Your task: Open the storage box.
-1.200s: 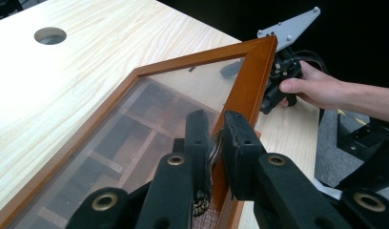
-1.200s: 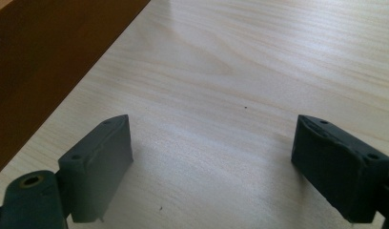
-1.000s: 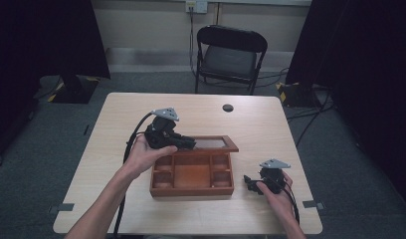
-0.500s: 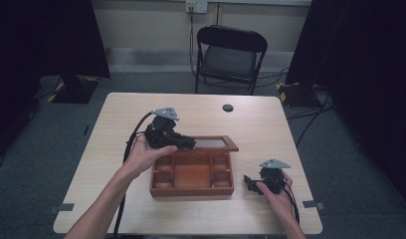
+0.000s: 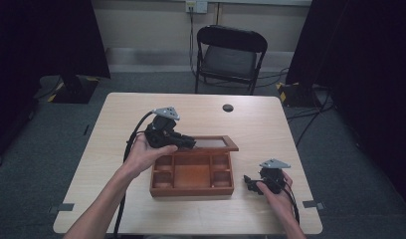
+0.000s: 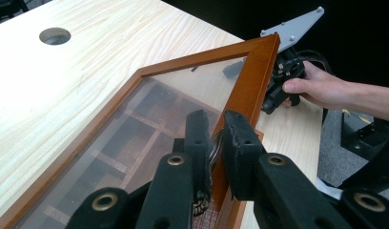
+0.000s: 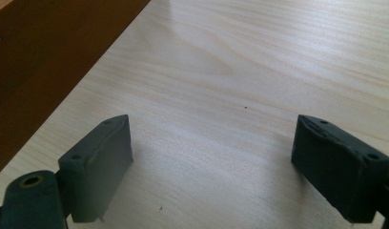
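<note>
A brown wooden box (image 5: 191, 175) with several compartments sits in the middle of the table, its glass-paned lid (image 5: 211, 143) tilted up and back. My left gripper (image 5: 188, 143) is at the lid's left end. In the left gripper view, that gripper (image 6: 216, 125) is shut on the lid's wooden frame (image 6: 250, 81), with a small metal clasp showing between the pads. My right gripper (image 5: 248, 181) rests on the table to the right of the box. It (image 7: 211, 143) stands open over bare wood, with the box wall (image 7: 49, 62) at its left.
A round cable hole (image 5: 228, 107) lies in the table behind the box, also visible in the left gripper view (image 6: 55, 35). A black folding chair (image 5: 231, 50) stands beyond the far table edge. The other hand (image 6: 321, 88) holds its gripper past the lid's corner.
</note>
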A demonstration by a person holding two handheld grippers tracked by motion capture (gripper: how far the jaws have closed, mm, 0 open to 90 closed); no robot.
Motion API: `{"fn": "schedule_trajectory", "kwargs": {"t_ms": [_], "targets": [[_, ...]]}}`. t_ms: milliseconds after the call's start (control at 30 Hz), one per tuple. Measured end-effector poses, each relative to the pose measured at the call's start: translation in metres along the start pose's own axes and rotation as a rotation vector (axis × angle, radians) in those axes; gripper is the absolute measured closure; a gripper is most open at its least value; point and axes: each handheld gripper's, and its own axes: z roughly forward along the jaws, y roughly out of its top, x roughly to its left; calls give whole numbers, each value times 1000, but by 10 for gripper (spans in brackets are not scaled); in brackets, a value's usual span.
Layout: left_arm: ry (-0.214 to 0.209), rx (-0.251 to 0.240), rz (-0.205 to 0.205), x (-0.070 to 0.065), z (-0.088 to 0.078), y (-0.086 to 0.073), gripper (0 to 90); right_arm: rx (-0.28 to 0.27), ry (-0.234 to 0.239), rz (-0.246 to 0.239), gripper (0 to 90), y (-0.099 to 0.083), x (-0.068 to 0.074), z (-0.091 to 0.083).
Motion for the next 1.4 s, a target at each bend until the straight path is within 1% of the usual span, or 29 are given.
{"fn": "schedule_trajectory", "kwargs": {"t_ms": [267, 367, 467, 533, 567, 600, 633, 1133, 1200, 1400], "targets": [[-5, 0, -1, 0, 1, -1, 809, 0, 0, 0, 128, 0, 0, 0], [0, 1, -3, 0, 0, 0, 809, 0, 0, 0, 128, 0, 0, 0], [-9, 5, 0, 0, 1, -1, 809, 0, 0, 0, 128, 0, 0, 0], [3, 12, 1, -1, 0, 0, 809, 0, 0, 0, 128, 0, 0, 0], [-4, 6, 1, 0, 0, 0, 809, 0, 0, 0, 128, 0, 0, 0], [-3, 16, 5, 0, 0, 1, 809, 0, 0, 0, 128, 0, 0, 0], [4, 10, 2, -1, 0, 1, 809, 0, 0, 0, 128, 0, 0, 0], [4, 5, -1, -1, 0, 0, 809, 0, 0, 0, 128, 0, 0, 0], [2, 13, 0, -1, 0, 1, 809, 0, 0, 0, 128, 0, 0, 0], [3, 14, 2, -1, 0, 1, 810, 0, 0, 0, 128, 0, 0, 0]]}}
